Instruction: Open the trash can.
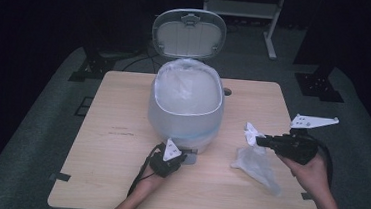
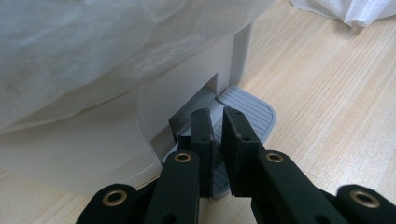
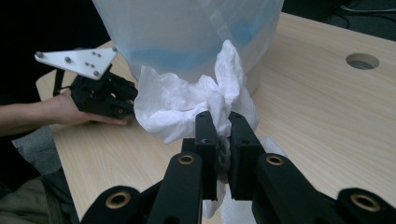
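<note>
Leftmost, the left tool (image 1: 178, 159) sits low at the front foot of the white pedal bin (image 1: 185, 114), which stands on the pale wooden table (image 1: 115, 144) with its lid (image 1: 189, 33) swung up behind it. Seen from the left gripper view, that tool's jaws are drawn together, tips resting on the bin's grey ribbed pedal (image 2: 247, 109); whether they press it down is hard to judge from this angle. A thin translucent liner (image 1: 187, 87) lines the bin and folds over its rim.

Further right, a crumpled white plastic bag (image 1: 255, 157) hangs with its lower end trailing on the table, just beside the bin but apart from it. Its bunched top is pinched in the right tool (image 1: 261, 139), whose jaws are clamped on the gathered plastic; the right gripper view shows the bag (image 3: 187, 100) rising out from between the black jaws. The right hand (image 1: 313, 172) holds that tool above the table's right side.
</note>
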Tool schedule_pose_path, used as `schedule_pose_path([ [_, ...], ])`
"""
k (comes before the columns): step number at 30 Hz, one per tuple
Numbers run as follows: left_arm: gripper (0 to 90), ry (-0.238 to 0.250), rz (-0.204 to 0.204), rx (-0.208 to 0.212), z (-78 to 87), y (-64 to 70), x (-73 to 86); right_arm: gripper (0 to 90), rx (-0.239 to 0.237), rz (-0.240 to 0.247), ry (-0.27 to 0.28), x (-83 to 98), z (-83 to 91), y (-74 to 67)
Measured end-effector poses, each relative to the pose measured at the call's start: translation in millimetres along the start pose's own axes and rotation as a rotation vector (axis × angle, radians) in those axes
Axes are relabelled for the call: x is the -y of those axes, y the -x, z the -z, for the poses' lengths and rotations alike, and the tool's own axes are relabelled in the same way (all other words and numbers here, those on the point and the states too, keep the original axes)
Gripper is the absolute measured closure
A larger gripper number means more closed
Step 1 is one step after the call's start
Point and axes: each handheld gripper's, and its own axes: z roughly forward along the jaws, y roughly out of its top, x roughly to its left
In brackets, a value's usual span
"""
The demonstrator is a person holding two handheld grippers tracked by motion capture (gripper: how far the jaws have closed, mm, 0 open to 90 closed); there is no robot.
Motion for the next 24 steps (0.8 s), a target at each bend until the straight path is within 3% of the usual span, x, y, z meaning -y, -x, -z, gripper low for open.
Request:
schedule_pose_path([
  [24, 82.9, 0.001, 0.008, 0.011, 0.3, -0.8, 0.0, 83.6, -0.003, 0.061, 0.015, -40.5, 12.0, -8.6],
])
